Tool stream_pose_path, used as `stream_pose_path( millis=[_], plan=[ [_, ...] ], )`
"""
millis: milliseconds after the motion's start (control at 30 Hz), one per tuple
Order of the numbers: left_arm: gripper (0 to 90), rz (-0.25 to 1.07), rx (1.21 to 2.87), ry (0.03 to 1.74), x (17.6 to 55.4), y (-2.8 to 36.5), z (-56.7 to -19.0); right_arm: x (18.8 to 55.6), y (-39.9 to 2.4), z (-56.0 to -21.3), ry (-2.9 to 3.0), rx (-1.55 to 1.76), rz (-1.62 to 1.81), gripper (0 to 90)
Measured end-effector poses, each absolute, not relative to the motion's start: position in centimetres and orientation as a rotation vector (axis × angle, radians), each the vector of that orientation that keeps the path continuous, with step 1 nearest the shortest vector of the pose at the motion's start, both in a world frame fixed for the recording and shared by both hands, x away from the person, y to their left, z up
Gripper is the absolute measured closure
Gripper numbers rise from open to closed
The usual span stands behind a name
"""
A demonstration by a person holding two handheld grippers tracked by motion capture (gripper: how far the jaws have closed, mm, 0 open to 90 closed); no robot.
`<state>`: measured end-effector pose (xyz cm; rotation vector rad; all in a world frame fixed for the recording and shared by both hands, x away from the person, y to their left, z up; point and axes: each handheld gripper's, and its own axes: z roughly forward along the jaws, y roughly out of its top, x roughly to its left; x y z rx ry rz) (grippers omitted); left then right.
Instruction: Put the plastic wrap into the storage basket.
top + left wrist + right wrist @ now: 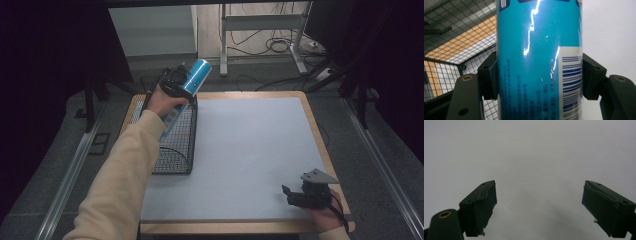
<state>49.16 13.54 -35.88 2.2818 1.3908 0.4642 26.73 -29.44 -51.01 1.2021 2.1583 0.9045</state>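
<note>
Can (196,76): blue cylinder above the wire basket's (175,145) far end, at table's left edge.
Axis: long axis tilted, top end up and away to the right.
Left gripper (540,75): jaws clamped on can's sides, near barcode.
Hidden: can's lower end behind hand (162,102); label print too small to read.
Right gripper (539,202): jaws spread, nothing between, over grey mat (250,150) near right corner.

Person with two handheld grippers
Cream long sleeve (120,175) is covering the left arm; black two-jaw grippers (539,207) are showing brass-coloured screws, one bearing a grey three-cornered plate (318,176).
</note>
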Motion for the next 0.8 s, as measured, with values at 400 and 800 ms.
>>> stream_pose_path(
  millis=[400,800],
  plan=[
    [31.5,0.459,2.325,1.427,50.1,14.2,-38.4,26.7,-29.4,-51.0,2.158,1.199,0.903,13.0],
    [31.5,0.452,2.358,1.454,51.4,14.2,-41.0,26.8,-29.5,-51.1,2.156,1.204,0.894,13.0]
  ],
)
